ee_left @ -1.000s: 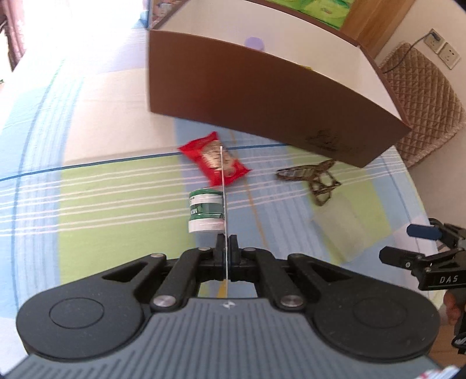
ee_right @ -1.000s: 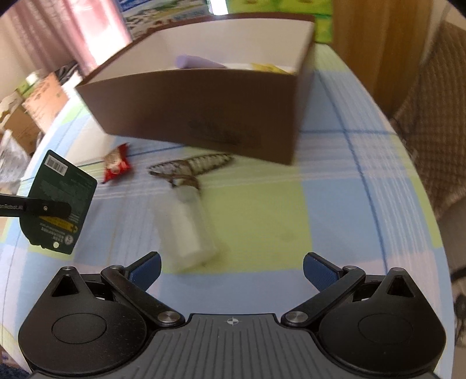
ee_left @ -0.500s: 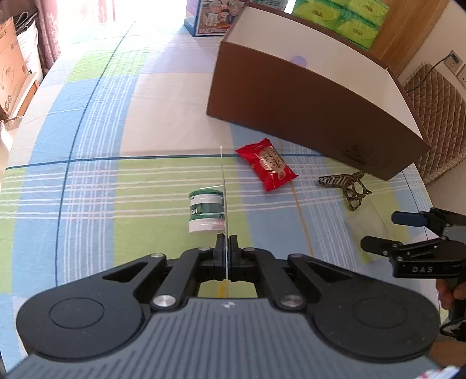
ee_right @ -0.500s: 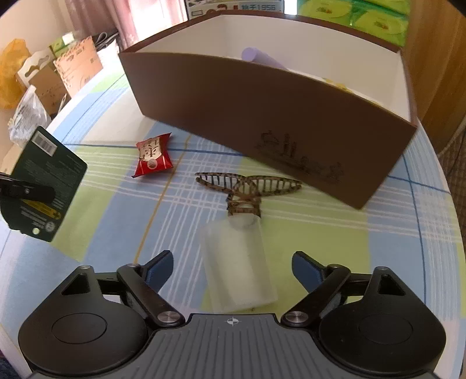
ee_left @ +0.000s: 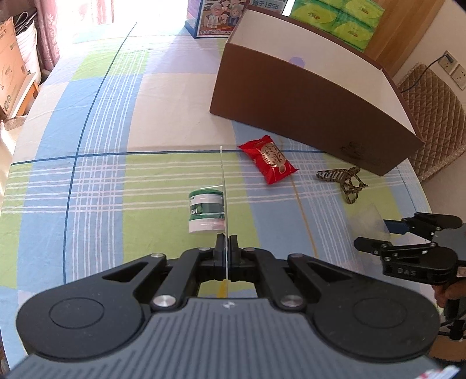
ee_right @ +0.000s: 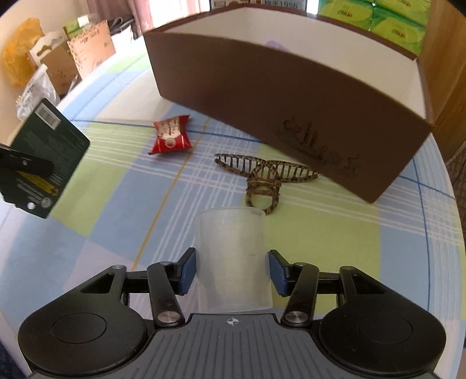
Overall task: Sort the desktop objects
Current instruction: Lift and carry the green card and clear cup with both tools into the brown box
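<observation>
My left gripper [ee_left: 224, 242] is shut on a thin dark green card [ee_left: 222, 189], seen edge-on above a green-and-white jar [ee_left: 206, 211] that lies on the tablecloth. The right wrist view shows the card's [ee_right: 49, 151] printed face at the far left. My right gripper [ee_right: 233, 271] has both blue pads against the sides of a translucent cup [ee_right: 233, 256] lying on its side. A red snack packet [ee_right: 170, 134] and a striped hair claw [ee_right: 265, 172] lie in front of the brown box [ee_right: 262, 87]. A purple item [ee_left: 296, 61] shows inside the box.
Green tissue packs [ee_left: 343, 20] and a printed blue carton [ee_left: 215, 17] stand behind the box. A quilted chair [ee_left: 431, 116] is beyond the table's right edge. Cardboard boxes [ee_right: 87, 55] and bags sit off the left side.
My right gripper has moved forward over the cup and its fingers have come together onto the cup's sides. My left gripper has drawn back from the box with the card still held.
</observation>
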